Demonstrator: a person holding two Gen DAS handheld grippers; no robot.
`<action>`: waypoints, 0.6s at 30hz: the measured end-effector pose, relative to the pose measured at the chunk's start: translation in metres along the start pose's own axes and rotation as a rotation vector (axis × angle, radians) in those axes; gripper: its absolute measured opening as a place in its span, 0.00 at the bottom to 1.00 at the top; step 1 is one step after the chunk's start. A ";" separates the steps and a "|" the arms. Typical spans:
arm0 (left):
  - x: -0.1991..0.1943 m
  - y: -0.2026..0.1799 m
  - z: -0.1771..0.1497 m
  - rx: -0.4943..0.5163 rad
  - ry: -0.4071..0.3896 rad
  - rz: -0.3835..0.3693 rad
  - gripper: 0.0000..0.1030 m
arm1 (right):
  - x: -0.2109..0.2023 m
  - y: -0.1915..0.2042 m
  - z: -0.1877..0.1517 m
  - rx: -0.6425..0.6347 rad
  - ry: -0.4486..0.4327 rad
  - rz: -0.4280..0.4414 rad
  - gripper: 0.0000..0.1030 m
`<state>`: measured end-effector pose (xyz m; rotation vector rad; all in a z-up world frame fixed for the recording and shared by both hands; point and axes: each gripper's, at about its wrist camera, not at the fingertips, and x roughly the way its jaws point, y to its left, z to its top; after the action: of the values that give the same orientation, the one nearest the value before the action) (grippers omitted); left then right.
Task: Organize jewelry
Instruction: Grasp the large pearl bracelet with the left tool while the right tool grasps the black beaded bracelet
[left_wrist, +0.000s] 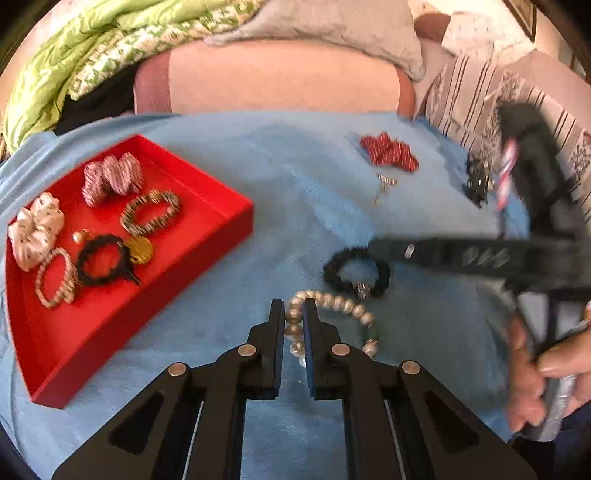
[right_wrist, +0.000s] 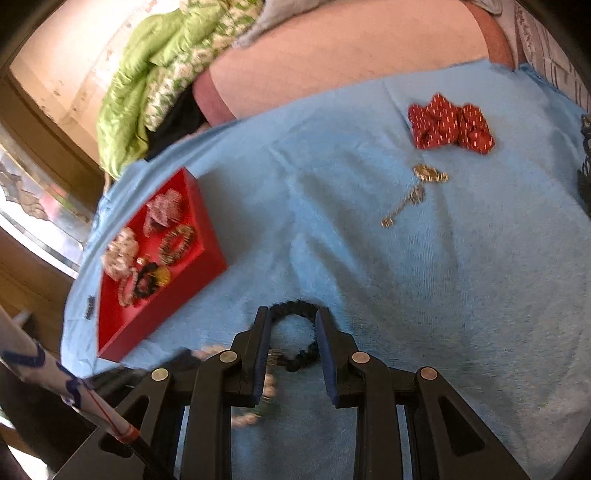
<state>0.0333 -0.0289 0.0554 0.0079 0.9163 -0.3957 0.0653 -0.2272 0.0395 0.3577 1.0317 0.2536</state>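
Note:
A red tray (left_wrist: 207, 236) on the blue cloth holds several scrunchies, bracelets and a gold pendant; it also shows in the right wrist view (right_wrist: 122, 332). My left gripper (left_wrist: 294, 308) is shut on a pearl bead bracelet (left_wrist: 332, 301) lying on the cloth. My right gripper (right_wrist: 291, 315) is open, its fingers astride a black bead bracelet (right_wrist: 295, 306), which also shows in the left wrist view (left_wrist: 354, 273) under the right gripper's finger (left_wrist: 443, 251). A red scrunchie (right_wrist: 450, 123) and gold earrings (right_wrist: 428, 173) lie farther back.
The blue cloth (right_wrist: 406, 277) covers a pink cushion (left_wrist: 280, 81). A green quilt (left_wrist: 74, 55) is heaped at the back left. A dark ornament (left_wrist: 478, 179) lies at the cloth's right edge. A striped fabric (left_wrist: 480, 92) is at the right.

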 end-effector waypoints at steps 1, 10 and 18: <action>-0.004 0.002 0.001 -0.002 -0.008 -0.004 0.09 | 0.004 0.000 -0.001 0.001 0.012 -0.010 0.26; -0.033 -0.002 0.008 0.063 -0.126 0.001 0.09 | 0.002 0.011 0.001 -0.074 -0.026 -0.090 0.08; -0.059 0.005 0.015 0.076 -0.248 0.028 0.09 | -0.051 0.024 0.009 -0.080 -0.269 0.025 0.08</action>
<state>0.0143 -0.0078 0.1100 0.0400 0.6559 -0.3956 0.0473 -0.2255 0.0932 0.3228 0.7507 0.2606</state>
